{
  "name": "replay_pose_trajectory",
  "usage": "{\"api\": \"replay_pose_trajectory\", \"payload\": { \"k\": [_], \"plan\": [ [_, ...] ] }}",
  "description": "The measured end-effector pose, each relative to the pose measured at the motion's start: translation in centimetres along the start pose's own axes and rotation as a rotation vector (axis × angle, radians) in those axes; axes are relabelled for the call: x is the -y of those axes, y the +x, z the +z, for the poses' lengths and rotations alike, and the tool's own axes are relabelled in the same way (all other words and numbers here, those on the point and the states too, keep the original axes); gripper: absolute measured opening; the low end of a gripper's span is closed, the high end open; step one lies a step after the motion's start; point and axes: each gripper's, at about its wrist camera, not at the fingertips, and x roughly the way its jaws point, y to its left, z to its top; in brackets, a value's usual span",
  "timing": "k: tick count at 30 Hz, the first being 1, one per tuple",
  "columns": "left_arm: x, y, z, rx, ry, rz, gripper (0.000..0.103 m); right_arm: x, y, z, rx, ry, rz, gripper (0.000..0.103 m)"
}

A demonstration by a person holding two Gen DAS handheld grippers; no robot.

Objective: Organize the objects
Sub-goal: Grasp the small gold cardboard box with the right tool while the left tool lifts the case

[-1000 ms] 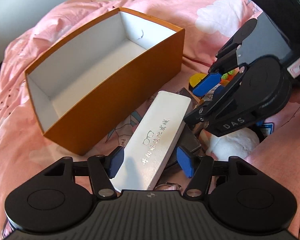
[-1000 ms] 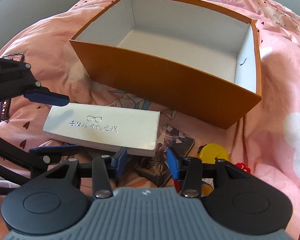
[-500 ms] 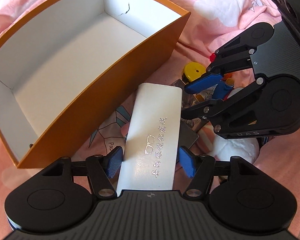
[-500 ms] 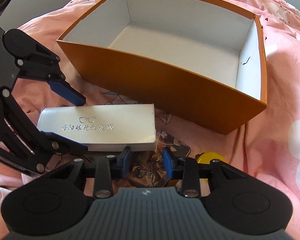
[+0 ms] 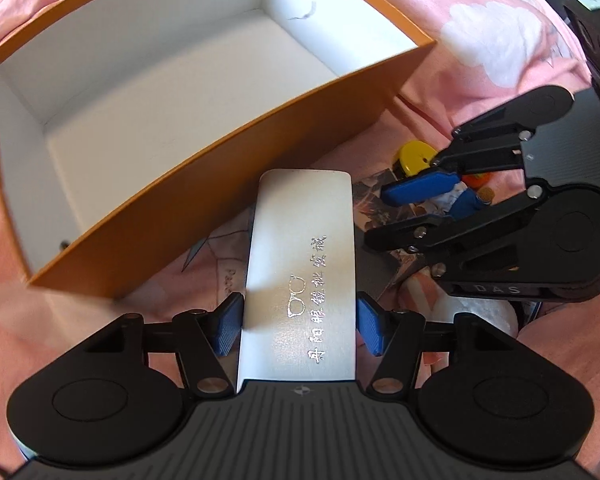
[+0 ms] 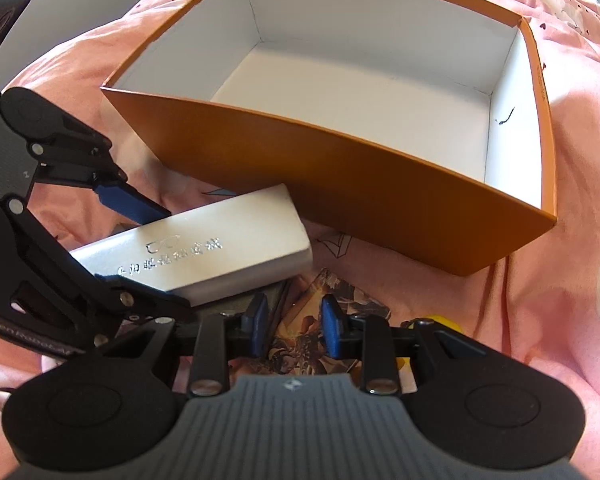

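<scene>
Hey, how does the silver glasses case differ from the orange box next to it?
The silver glasses case is closed; the orange box is open-topped, showing a bare white inside. The case is slim and much smaller than the box. The case sits between the closing jaws of the left gripper; no gripper reaches around the box. Both are rectangular and lie on the pink bedding.

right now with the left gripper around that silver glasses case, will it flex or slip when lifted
The glasses case looks like a rigid box with crisp edges, so it probably won't flex. Its glossy finish may be slippery. The left gripper, jaws closing, straddles one end, so the far end may droop.
</scene>
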Motion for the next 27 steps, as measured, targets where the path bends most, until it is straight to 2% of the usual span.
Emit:
{"api": "replay_pose_trajectory", "payload": {
  "k": [5,12,13,14,19,22,27],
  "plan": [
    [-1.5,-2.9,-1.6,0.040,-0.109,0.056,0.068,-1.2,-1.1,0.1,0.032,-0.039,0.103,0.032],
    [-3.1,-5.1,-3.6,0.066,-0.187,0.144,0.068,-4.3,-1.0,0.9,0.031,-0.215,0.212,0.033],
    [-3.3,-5.3,-3.8,0.060,-0.189,0.151,0.068,-4.8,-0.8,0.9,0.019,-0.241,0.233,0.036],
    [-3.8,-5.7,-4.4,0.050,-0.189,0.159,0.068,-5.1,-0.5,1.1,0.006,-0.262,0.249,0.044],
    [-4.5,-6.1,-5.4,-0.021,-0.177,0.190,0.068,-6.9,1.5,1.9,-0.044,-0.395,0.272,0.049],
    [-5.2,-5.8,-5.3,-0.054,-0.178,0.178,0.068,-8.2,2.0,2.1,-0.041,-0.505,0.280,0.061],
    [-6.4,-4.9,-4.5,-0.122,-0.186,0.128,0.068,-9.2,3.3,3.1,-0.084,-0.561,0.299,0.061]
  ]
}}
